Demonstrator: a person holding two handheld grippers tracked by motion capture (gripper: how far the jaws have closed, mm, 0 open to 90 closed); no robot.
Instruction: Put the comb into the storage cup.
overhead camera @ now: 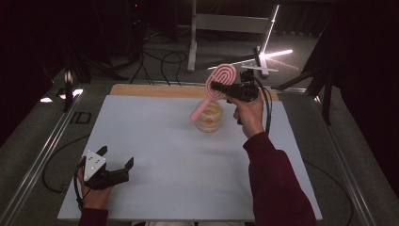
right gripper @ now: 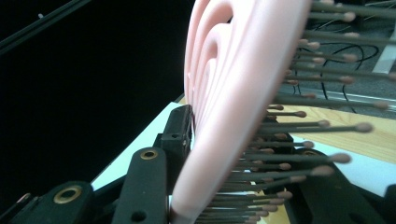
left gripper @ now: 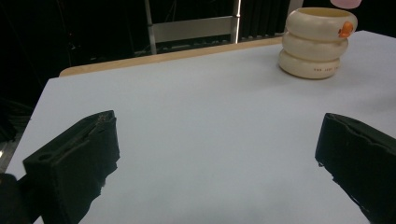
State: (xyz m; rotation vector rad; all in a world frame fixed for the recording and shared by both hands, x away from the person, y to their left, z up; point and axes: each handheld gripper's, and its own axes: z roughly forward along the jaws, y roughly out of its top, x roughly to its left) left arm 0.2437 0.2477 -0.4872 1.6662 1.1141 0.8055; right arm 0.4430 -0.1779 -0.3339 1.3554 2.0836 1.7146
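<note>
Person at a table w/ a white mat (overhead camera: pixel 155 155), a handheld gripper in each hand. Landmark: a cream ribbed holder (overhead camera: pixel 209 116), three stacked rings w/ a small orange mark, standing on the far-centre part of the mat.

Right gripper (overhead camera: pixel 217 86) is raised just above and behind the holder, jaws clamped on the head of a pink hairbrush (overhead camera: pixel 220 81). The brush hangs tilted, head up, handle slanting down so its tip sits right at the holder's rim; can't tell if it's touching or already inside. In the right gripper view the brush head (right gripper: pixel 233 93) fills the space between the jaws, bristles w/ round tips sticking out to one side.

Left gripper (overhead camera: pixel 115 165) rests low on the mat, well away from the holder on the near-left side, jaws spread wide w/ nothing between them. In the left gripper view the holder (left gripper: pixel 315 44) stands far off.

Step in hand, as judged: standing the brush handle-first in the holder. Next move prob. calls for lining the handle over the opening, lowering straight down, then letting go w/o tipping the light holder.
</note>
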